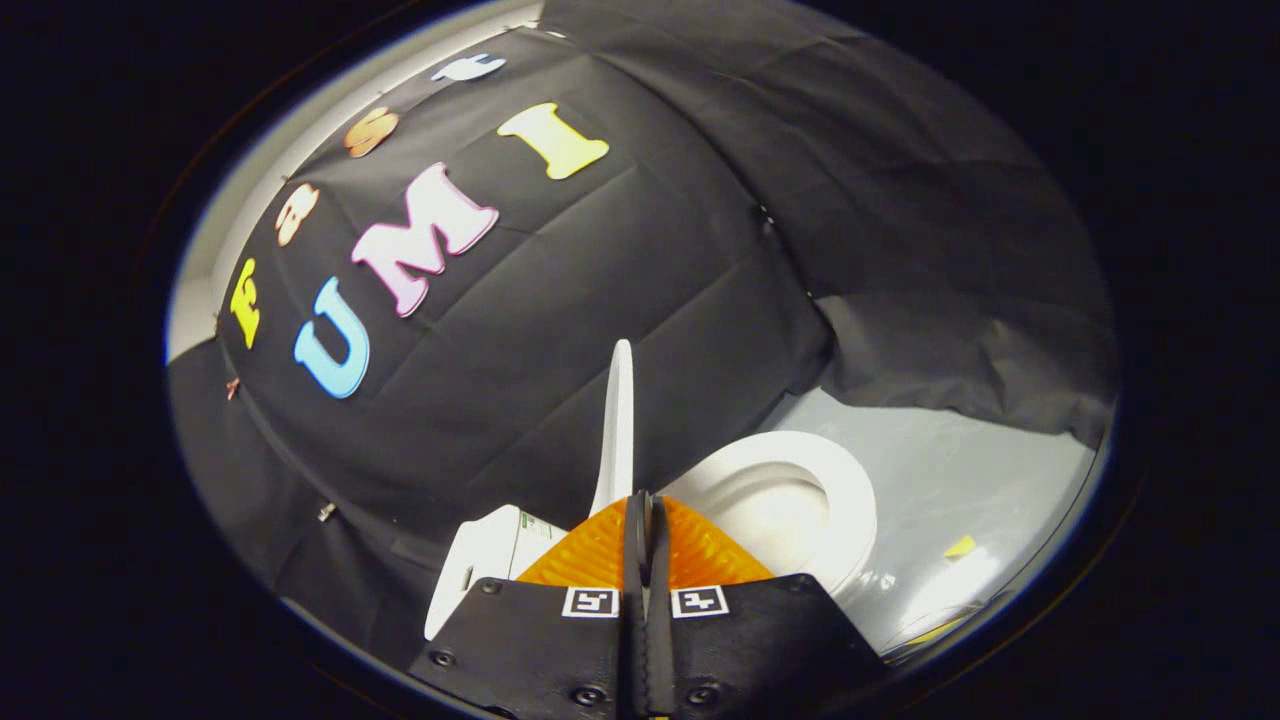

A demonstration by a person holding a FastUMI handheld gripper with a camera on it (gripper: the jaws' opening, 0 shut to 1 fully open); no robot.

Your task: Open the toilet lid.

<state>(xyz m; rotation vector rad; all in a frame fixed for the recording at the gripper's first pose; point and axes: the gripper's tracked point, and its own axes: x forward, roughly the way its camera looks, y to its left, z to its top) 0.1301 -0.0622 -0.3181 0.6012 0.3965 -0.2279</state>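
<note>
1. Fingers: pressed together, nothing visibly gripped between them.
2. Toilet lid: raised on edge just beyond the fingertips, long axis running straight away from them; contact cannot be confirmed.
3. Seat and bowl: uncovered, right of the lid.
4. Tank: left of the lid.
5. Clearance: open floor beyond the bowl; booth wall behind the lid.

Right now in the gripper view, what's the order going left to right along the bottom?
Toilet tank → raised toilet lid, seen edge-on, pinched at its lower end by the claw → toilet seat around the bowl → grey floor.
</note>
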